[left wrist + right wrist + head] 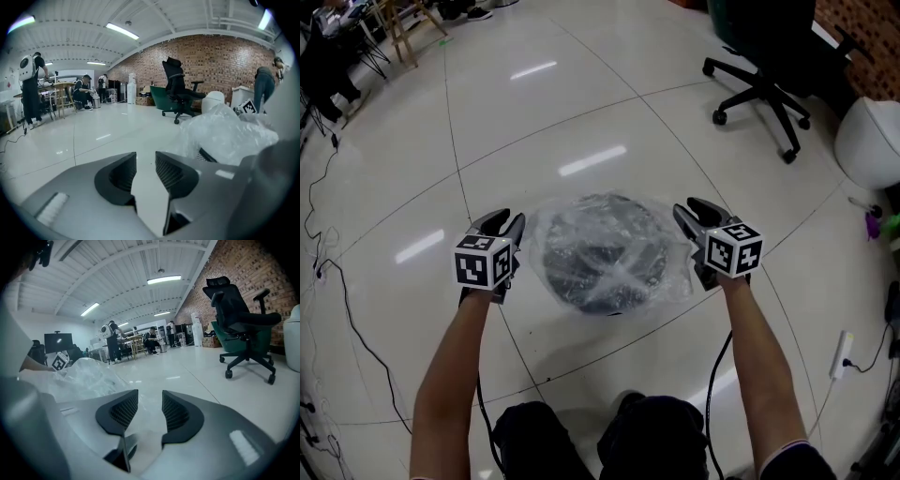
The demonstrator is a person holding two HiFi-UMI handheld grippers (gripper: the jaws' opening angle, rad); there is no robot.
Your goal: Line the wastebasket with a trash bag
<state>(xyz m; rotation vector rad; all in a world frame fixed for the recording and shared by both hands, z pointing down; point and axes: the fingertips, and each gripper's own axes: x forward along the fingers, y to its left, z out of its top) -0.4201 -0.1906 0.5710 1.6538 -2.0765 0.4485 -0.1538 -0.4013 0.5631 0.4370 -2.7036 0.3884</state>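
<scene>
A black mesh wastebasket (pixel 602 272) stands on the pale tiled floor, and a clear trash bag (pixel 609 239) lies crumpled over its top and spills past the rim. My left gripper (pixel 508 225) hovers just left of the bag, my right gripper (pixel 689 214) just right of it. In the left gripper view the jaws (pixel 146 164) stand apart with only floor between them, and the bag (pixel 225 133) bulges at the right. In the right gripper view the gripper (pixel 150 404) is open too, with the bag (pixel 86 376) at its left. Neither pair of pads presses on the film.
A black office chair (pixel 764 80) stands at the far right, with a white rounded bin (pixel 870 141) beside it. A power strip (pixel 841 354) lies at the right and black cables (pixel 337 281) trail at the left. People work at tables (pixel 56 93) far back.
</scene>
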